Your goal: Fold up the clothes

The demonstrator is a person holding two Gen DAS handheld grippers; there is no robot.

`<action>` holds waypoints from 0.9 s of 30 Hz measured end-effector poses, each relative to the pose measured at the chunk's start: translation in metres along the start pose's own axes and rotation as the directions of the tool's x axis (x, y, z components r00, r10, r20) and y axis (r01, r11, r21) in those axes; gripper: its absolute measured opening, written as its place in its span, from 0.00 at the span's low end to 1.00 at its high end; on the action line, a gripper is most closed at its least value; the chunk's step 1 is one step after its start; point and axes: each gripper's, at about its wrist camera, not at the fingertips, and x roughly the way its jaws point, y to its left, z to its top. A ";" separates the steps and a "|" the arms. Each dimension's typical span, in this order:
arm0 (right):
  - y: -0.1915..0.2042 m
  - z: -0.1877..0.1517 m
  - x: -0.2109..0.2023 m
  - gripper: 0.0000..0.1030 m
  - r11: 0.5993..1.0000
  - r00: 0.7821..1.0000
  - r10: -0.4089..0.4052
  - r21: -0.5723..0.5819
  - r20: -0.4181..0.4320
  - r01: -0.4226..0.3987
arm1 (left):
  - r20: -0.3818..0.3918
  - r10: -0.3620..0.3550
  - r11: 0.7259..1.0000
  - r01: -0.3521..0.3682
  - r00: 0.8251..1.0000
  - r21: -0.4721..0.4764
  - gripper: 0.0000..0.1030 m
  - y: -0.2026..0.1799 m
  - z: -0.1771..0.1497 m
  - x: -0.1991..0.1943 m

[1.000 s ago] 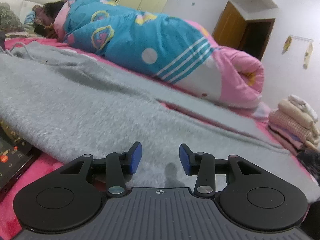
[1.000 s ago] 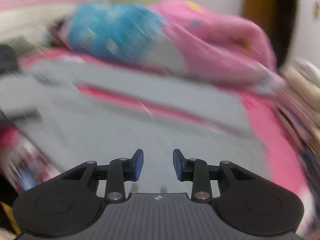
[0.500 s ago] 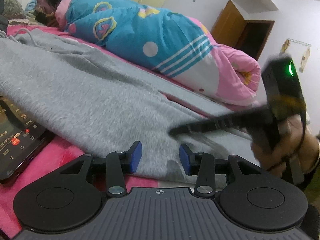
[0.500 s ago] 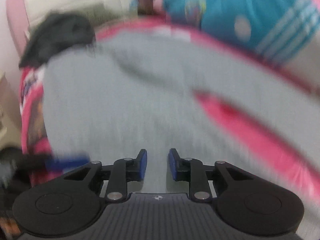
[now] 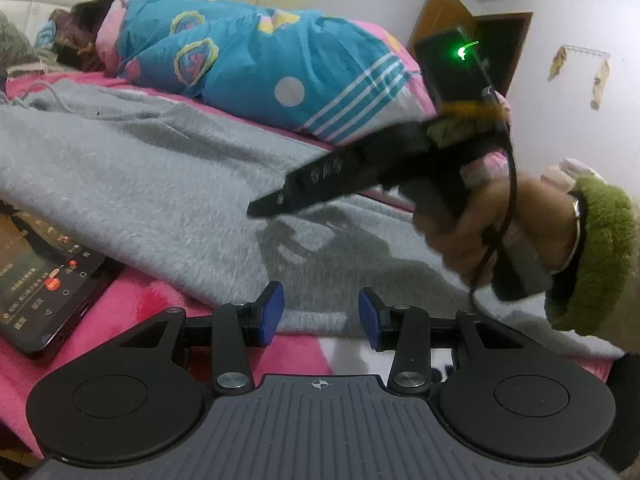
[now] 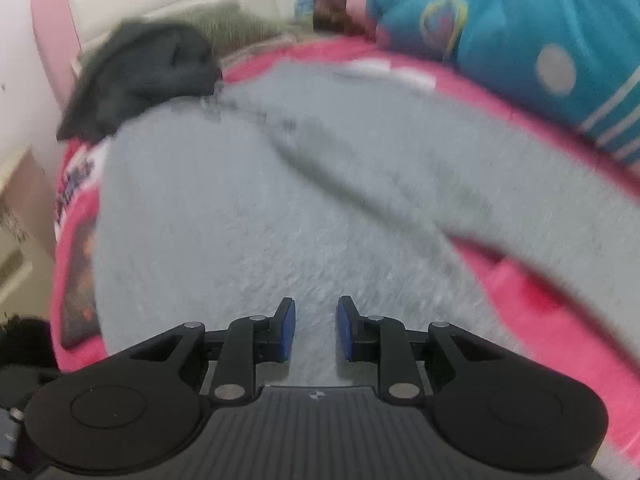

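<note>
A fuzzy grey garment lies spread flat across the pink bed; the right wrist view shows it filling the middle, a sleeve running off to the right. My left gripper is open at the garment's near hem, nothing between its blue pads. My right gripper hovers open, jaws fairly narrow, low over the grey fabric. In the left wrist view the right gripper reaches in from the right, held by a hand in a green fleece sleeve; its jaws cannot be made out there.
A person lies under a blue and pink quilt along the far side of the bed. A phone with a lit screen rests at the near left. Dark clothing sits by the headboard. A brown door stands behind.
The right gripper swung left over the garment and came further into the left wrist view. The left gripper drew back toward the near hem, showing more pink bed and the phone.
</note>
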 end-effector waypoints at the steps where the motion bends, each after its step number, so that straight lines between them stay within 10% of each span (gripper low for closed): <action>1: 0.003 -0.004 -0.003 0.24 1.000 1.000 0.012 -0.012 0.000 -0.012 | 0.003 -0.002 1.000 0.002 1.000 0.004 0.40 0.000 -0.001 -0.001; 27: 0.052 0.006 -0.015 0.24 0.940 0.973 0.228 -0.255 -0.029 -0.227 | 0.027 -0.091 0.990 0.093 0.996 -0.110 0.43 0.031 0.005 -0.053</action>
